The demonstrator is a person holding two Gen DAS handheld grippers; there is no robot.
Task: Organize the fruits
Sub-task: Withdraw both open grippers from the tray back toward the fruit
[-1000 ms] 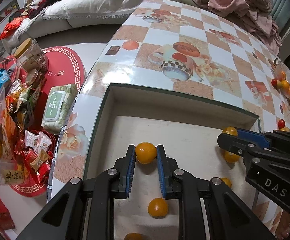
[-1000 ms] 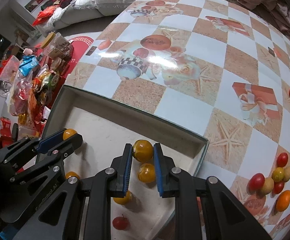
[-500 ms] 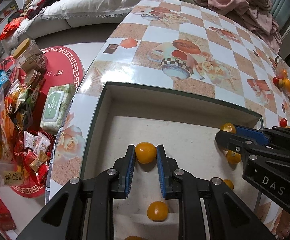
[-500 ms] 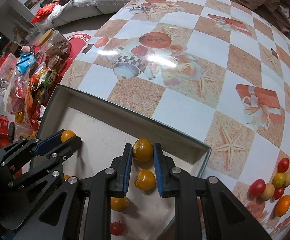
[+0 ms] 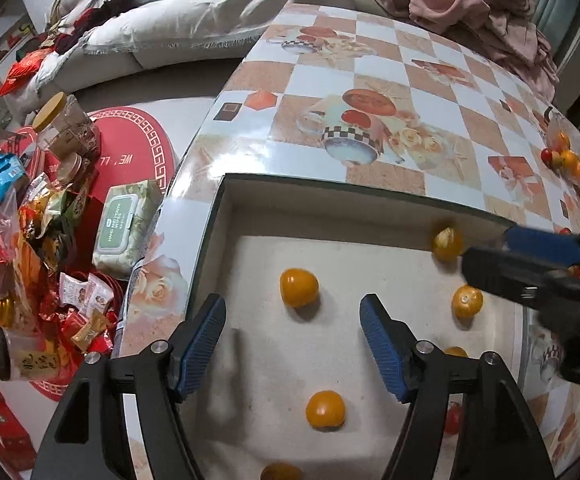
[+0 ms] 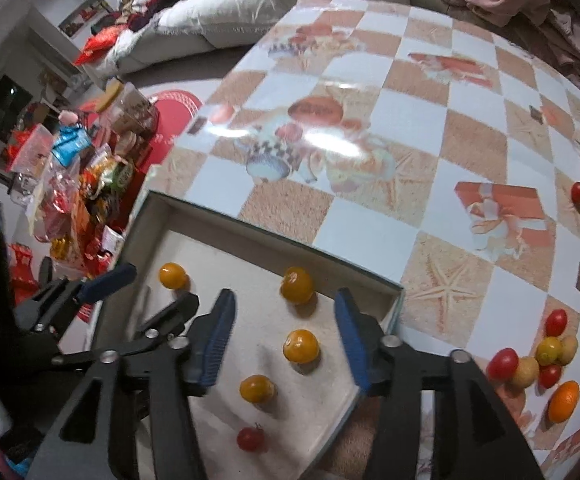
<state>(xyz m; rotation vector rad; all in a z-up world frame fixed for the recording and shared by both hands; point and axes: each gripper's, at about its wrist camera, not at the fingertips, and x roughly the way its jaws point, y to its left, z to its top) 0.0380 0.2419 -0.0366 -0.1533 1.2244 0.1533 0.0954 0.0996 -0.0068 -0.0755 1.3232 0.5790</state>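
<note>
Left gripper (image 5: 293,344): jaws spread wide, holding nothing, poised over the shallow box (image 5: 330,192). One orange fruit (image 5: 299,287) on the box floor just ahead of the open fingertips, centred between them, touching neither pad. Second orange fruit (image 5: 325,409) on the floor between the finger arms, nearer the camera.

Right gripper (image 6: 285,336): jaws equally wide, holding nothing, over the right end of the box (image 6: 250,228). Yellow-orange fruit (image 6: 297,285) on the box floor near the far wall, just ahead of the fingertips. Another (image 6: 300,345) on the floor between the two pads, clear of both. Third orange fruit (image 6: 255,388) and a small red tomato (image 6: 250,438) lower on the box floor.

Outside the box, to its right on the checked tablecloth (image 6: 410,120): loose cluster of red and yellow fruits (image 6: 538,356).
</note>
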